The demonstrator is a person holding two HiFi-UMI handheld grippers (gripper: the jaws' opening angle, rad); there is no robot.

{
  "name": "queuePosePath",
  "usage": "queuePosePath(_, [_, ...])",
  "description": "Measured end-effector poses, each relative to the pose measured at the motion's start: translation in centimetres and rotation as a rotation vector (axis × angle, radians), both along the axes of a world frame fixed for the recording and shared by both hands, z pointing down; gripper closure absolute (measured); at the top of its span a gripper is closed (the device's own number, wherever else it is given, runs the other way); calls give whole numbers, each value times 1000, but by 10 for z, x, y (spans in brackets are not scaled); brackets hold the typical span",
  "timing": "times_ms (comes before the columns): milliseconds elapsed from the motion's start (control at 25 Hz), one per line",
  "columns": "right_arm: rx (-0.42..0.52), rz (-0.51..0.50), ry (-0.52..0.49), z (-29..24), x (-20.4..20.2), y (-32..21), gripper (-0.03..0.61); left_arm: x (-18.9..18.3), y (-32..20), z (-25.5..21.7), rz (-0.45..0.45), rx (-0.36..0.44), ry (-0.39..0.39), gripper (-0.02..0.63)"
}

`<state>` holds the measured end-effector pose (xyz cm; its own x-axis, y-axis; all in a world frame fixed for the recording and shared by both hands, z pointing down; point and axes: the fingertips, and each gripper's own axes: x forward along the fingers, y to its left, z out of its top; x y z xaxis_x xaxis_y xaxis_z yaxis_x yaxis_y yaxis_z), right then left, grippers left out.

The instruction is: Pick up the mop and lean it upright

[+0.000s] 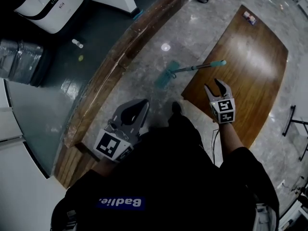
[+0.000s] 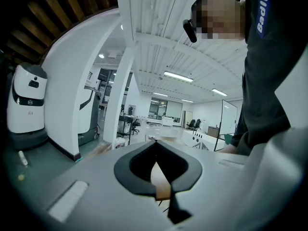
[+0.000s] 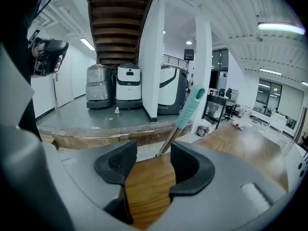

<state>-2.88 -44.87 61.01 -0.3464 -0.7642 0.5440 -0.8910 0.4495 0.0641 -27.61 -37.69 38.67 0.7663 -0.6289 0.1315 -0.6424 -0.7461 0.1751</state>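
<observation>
The right claw [image 3: 153, 154] is spread and empty. The wood of the table [image 3: 144, 186] shows through the gap, and the mop [image 3: 185, 115] stands beyond the jaws, near them but not touched. The left claw [image 2: 155, 143] is pressed together at the tips with nothing in it. It is held low at the person's left side, well apart from the mop.

As I judge it, the task has hardly begun and no grasp has been made. In the head view the mop's teal head [image 1: 167, 75] sits on the floor [image 1: 144, 57]. The handle slants away to the right, so that its teal grip [image 1: 219, 63] lies over the table's near edge. I cannot tell whether the handle rests on that edge. What is left is the whole job: bring the right claw onto the handle, close on it, raise the mop and lean it upright against some support.

The floor is pale, glossy stone that catches the ceiling lights. The table is broad, brown and curved. Left of the mop a long wooden ledge [image 1: 108, 69] borders a raised dark platform. On the platform stand a white robot [image 3: 129, 83], other machines and white pillars [image 3: 153, 57], beneath a stair's dark underside [image 3: 118, 23].
</observation>
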Motion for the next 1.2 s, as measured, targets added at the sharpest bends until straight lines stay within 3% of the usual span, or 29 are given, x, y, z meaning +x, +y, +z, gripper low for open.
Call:
queuePosePath(280, [29,44,26,-20,-25,46,356,-37,45,-3,19,20,29,597])
queuePosePath(640, [50,69,45,-40,-58,111,359,-56,91,-3,64,37,140,597])
queuePosePath(960, [91,96,6,-67,-59,153,359,-32,113,-9,126,50,153,597])
queuePosePath(1200, [118,142,-46,-75,-25,189,360,15,137,-17,175,74,114,597])
